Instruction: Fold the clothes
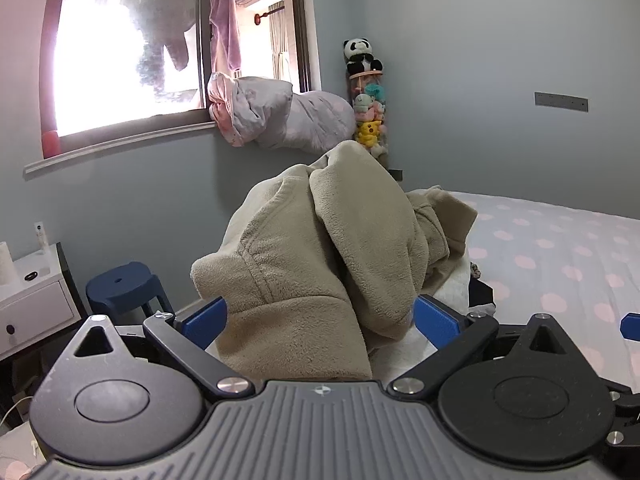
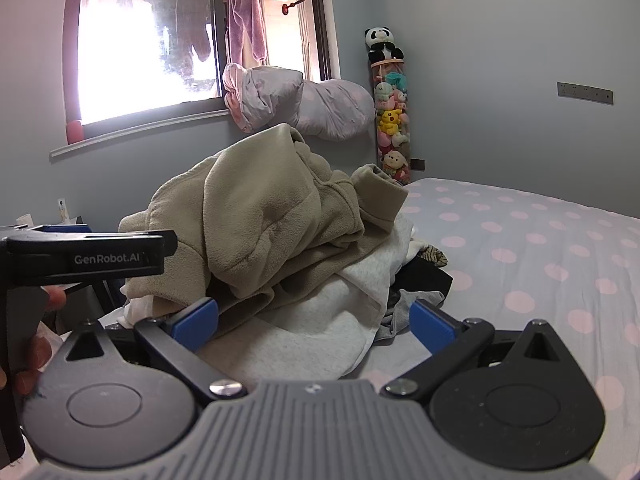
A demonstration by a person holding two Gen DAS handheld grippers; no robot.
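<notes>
Left wrist view is largely filled by the beige fleece garment (image 1: 312,264), which bulges between the spread blue fingers (image 1: 436,320) of the left tool (image 1: 320,316); whether the fabric is merely resting there or touched by the pads cannot be told, and the jaws are seen wide apart, nothing pinched. The clothes beneath are mostly hidden in this view. Only a blue sliver of the right tool (image 1: 631,326) is caught at the frame edge.

From the right wrist view the pile is shown whole: the beige fleece garment (image 2: 256,216) is heaped on a light grey garment (image 2: 320,320), with dark clothing (image 2: 424,280) beside it, all on the polka-dot bed (image 2: 540,260). The right tool (image 2: 316,320) is held released, fingers apart, above the grey garment's edge. The left tool (image 2: 88,258) is seen side-on at the left, its fingertips hidden.
</notes>
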